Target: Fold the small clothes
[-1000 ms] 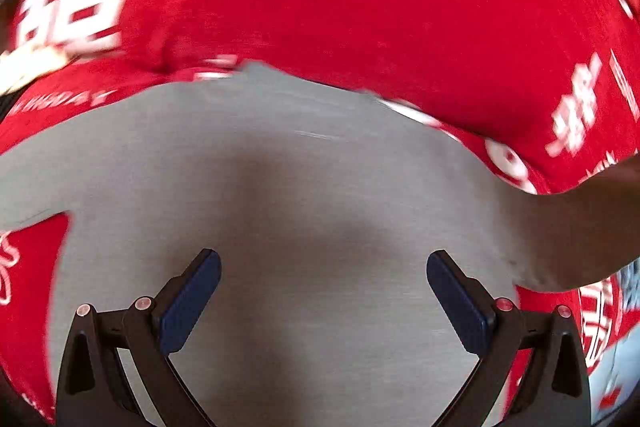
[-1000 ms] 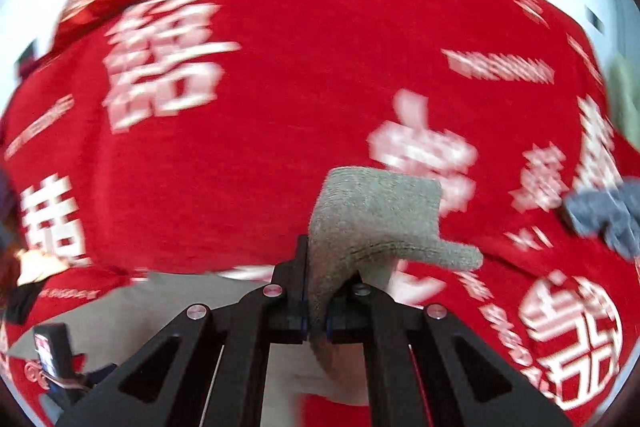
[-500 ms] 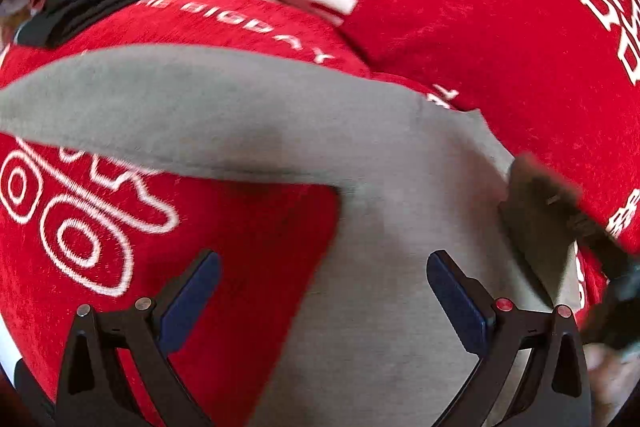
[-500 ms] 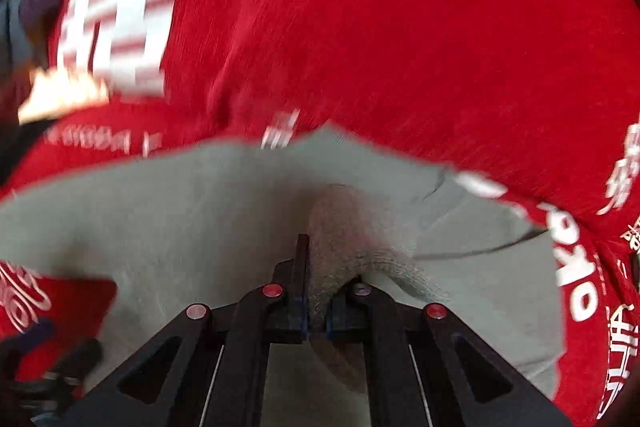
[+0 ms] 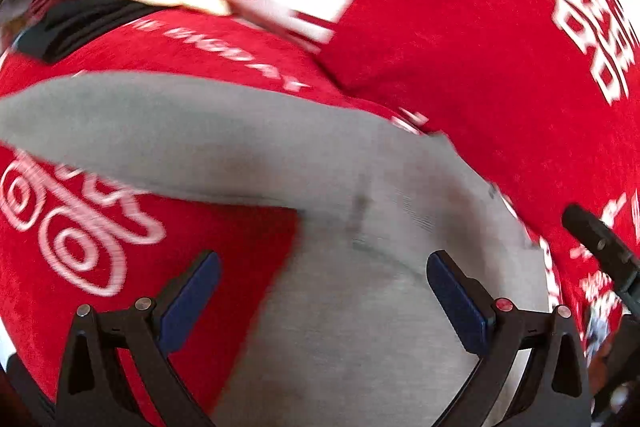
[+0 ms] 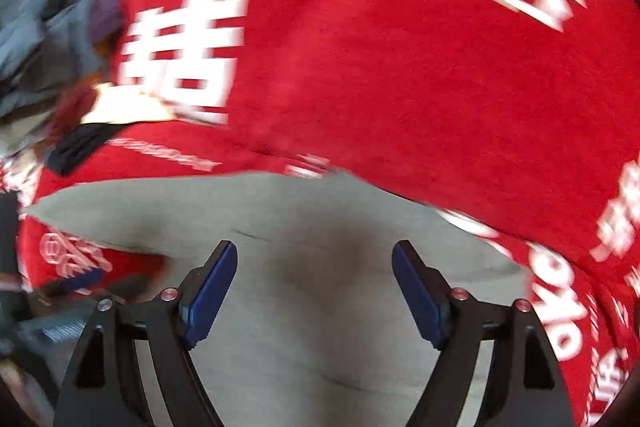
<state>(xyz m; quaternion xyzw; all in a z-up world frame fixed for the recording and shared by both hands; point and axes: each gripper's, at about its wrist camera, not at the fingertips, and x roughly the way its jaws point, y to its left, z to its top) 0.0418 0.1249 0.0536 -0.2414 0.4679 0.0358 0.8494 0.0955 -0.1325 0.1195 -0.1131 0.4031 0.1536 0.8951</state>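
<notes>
My left claw [image 5: 322, 285] is spread wide and holds nothing; my right claw [image 6: 314, 277] is wide too, also holding nothing. Both hang right over the grey garment [image 5: 340, 307], which lies flat on the red cloth [image 5: 480, 47] directly beneath and ahead of the fingers. From the left view a long strip of it [image 5: 180, 135] runs off to the left, across my line of reach, so I judge the left claw nearer that end. Farther off, a clothes pile [image 6: 48, 39] sits at the cloth's far left edge.
</notes>
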